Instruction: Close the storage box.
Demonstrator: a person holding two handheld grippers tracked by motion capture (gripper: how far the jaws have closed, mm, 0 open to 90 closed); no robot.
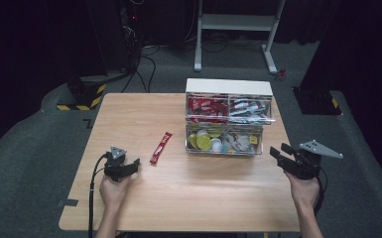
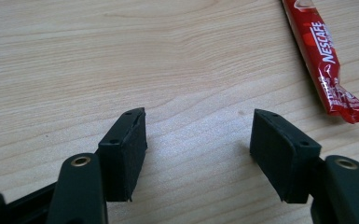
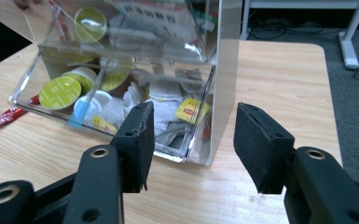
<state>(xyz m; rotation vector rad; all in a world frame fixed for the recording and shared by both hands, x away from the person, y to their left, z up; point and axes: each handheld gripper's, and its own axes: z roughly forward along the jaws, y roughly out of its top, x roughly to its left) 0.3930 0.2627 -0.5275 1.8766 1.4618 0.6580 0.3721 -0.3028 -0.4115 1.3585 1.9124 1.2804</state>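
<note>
Down at the lower left of the high view, the left gripper (image 1: 133, 164) sits on the table (image 1: 203, 198) with its claw spread and nothing in it; the red sachet (image 1: 160, 148) lies loose just up and right of it, well apart from the clear organiser (image 1: 228, 88) at upper centre; the right gripper (image 1: 279, 149) hangs at the right, beside that box, claw also apart.

Left gripper view: sachet (image 2: 324, 56) is off to the upper right, outside the gap; I'd swing the claw right so the jaws straddle the narrow width, then pinch mid-length, not the crimped end.

Right gripper view: jaws parted, empty, facing the organiser's corner (image 3: 228, 93).

Count: one loose sachet, one organiser with two tiers, two grippers; green-lidded pods inside are too jumbled to count.
</note>
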